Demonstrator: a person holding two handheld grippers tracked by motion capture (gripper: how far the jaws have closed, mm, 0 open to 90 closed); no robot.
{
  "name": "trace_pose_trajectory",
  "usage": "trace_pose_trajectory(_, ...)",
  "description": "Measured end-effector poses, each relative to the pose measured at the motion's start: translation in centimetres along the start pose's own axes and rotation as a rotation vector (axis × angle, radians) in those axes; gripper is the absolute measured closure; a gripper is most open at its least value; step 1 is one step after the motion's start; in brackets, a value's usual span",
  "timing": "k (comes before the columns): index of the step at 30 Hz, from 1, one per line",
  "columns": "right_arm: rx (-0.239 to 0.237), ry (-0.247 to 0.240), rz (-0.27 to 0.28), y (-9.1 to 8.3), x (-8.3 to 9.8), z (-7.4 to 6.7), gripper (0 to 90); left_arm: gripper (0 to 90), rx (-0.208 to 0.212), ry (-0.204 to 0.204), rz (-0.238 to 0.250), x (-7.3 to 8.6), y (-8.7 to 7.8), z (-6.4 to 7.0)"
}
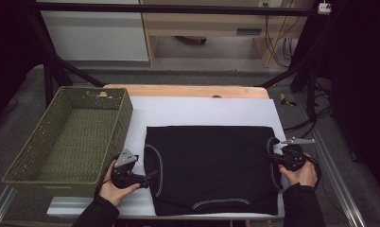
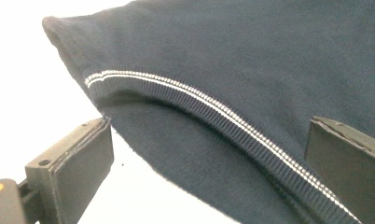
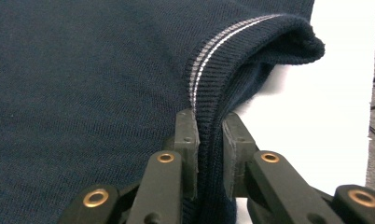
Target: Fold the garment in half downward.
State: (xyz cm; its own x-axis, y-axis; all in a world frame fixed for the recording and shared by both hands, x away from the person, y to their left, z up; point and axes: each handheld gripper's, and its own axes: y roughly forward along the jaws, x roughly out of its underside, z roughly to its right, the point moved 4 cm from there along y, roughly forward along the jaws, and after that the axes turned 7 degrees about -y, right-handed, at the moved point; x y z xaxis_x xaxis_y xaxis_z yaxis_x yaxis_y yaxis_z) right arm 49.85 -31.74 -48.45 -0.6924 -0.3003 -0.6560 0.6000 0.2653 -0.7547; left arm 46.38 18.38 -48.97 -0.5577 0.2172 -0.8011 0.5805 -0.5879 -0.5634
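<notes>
Setting: wooden worktop (image 1: 188, 91) under a white sheet, dark frame around.

Far left: empty olive-green woven rectangular basket (image 1: 22, 156).

Left claw (image 2: 209, 163): jaws wide, astride the left ribbed edge of the garment, pads not pressing.

Centre: dark navy knitted top with white-striped ribbed trim (image 1: 211, 161), flat on the sheet.

Right claw (image 3: 210, 135): jaws narrow, pinching the right ribbed edge.

Step, judged: taking hold for a fold. Next: left claw must close on its edge.

Matt dark knit garment (image 1: 211, 168) with ribbed trim; woven wicker-like basket (image 1: 32, 177); smooth white sheet (image 1: 202, 111).
</notes>
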Motion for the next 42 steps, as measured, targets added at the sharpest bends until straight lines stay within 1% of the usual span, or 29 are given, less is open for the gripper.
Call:
trace_pose_trajectory(2,0.012,-0.005,-0.004,0.0,0.1,0.3,79.4,0.8,-0.001,0.001,0.0,0.0,0.0,0.0)
trace_pose_trajectory(6,0.024,0.01,-0.005,-0.1,0.4,0.9,79.4,0.8,0.001,0.002,-0.002,0.0,0.0,0.0)
trace_pose_trajectory(12,0.054,-0.008,-0.01,-0.2,0.6,1.3,79.2,0.8,0.001,0.003,-0.002,0.0,0.0,0.1)
trace_pose_trajectory(15,0.061,-0.014,-0.02,0.2,0.8,1.3,78.9,0.8,0.0,0.005,-0.003,0.0,0.1,0.1)
trace_pose_trajectory(18,0.051,-0.004,-0.019,0.5,1.0,1.3,77.5,0.8,0.002,0.006,-0.003,0.0,0.1,0.1)
trace_pose_trajectory(21,0.039,0.002,0.011,0.4,1.0,1.3,72.1,0.8,0.003,0.007,-0.005,0.0,0.1,0.1)
trace_pose_trajectory(24,0.044,-0.026,0.041,0.4,0.9,1.2,63.1,0.8,0.005,0.007,-0.005,0.0,0.1,0.1)
trace_pose_trajectory(25,0.056,-0.037,0.06,0.3,0.8,1.2,59.5,0.8,0.005,0.007,-0.004,0.0,0.1,0.2)
trace_pose_trajectory(27,0.055,-0.03,0.07,0.0,0.7,1.1,54.3,0.8,0.005,0.007,-0.003,0.0,0.1,0.2)
trace_pose_trajectory(29,0.05,-0.023,0.11,-0.6,0.6,1.1,48.5,0.8,0.005,0.006,-0.003,0.0,0.1,0.1)
trace_pose_trajectory(31,0.029,-0.014,0.154,-1.2,0.3,0.9,45.4,0.8,0.005,0.006,-0.003,0.0,0.1,0.1)
trace_pose_trajectory(33,-0.02,0.004,0.226,-1.7,-0.3,0.5,40.0,0.8,0.005,0.007,-0.004,0.0,0.1,0.1)
trace_pose_trajectory(34,-0.054,0.01,0.265,-2.0,-0.7,0.1,36.1,0.8,0.005,0.007,-0.004,-0.1,0.1,0.1)
trace_pose_trajectory(35,-0.073,0.011,0.29,-2.1,-0.9,-0.2,33.6,0.8,0.005,0.006,-0.004,-0.1,0.1,0.1)
trace_pose_trajectory(36,-0.098,0.009,0.315,-2.2,-1.2,-0.6,32.2,0.8,0.007,0.006,-0.003,-0.1,0.0,0.1)
trace_pose_trajectory(37,-0.135,-0.002,0.337,-2.3,-1.6,-1.1,30.3,0.8,0.008,0.005,-0.003,-0.1,0.0,0.1)
trace_pose_trajectory(38,-0.168,-0.002,0.347,-2.3,-1.8,-1.6,28.1,0.8,0.008,0.005,-0.003,-0.1,0.1,0.1)
trace_pose_trajectory(40,-0.21,-0.012,0.37,-2.2,-2.3,-2.4,23.6,0.8,0.008,0.005,-0.002,-0.1,0.1,0.2)
trace_pose_trajectory(42,-0.256,-0.04,0.406,-2.0,-2.9,-3.4,17.1,0.8,0.009,0.004,0.002,-0.2,0.1,0.2)
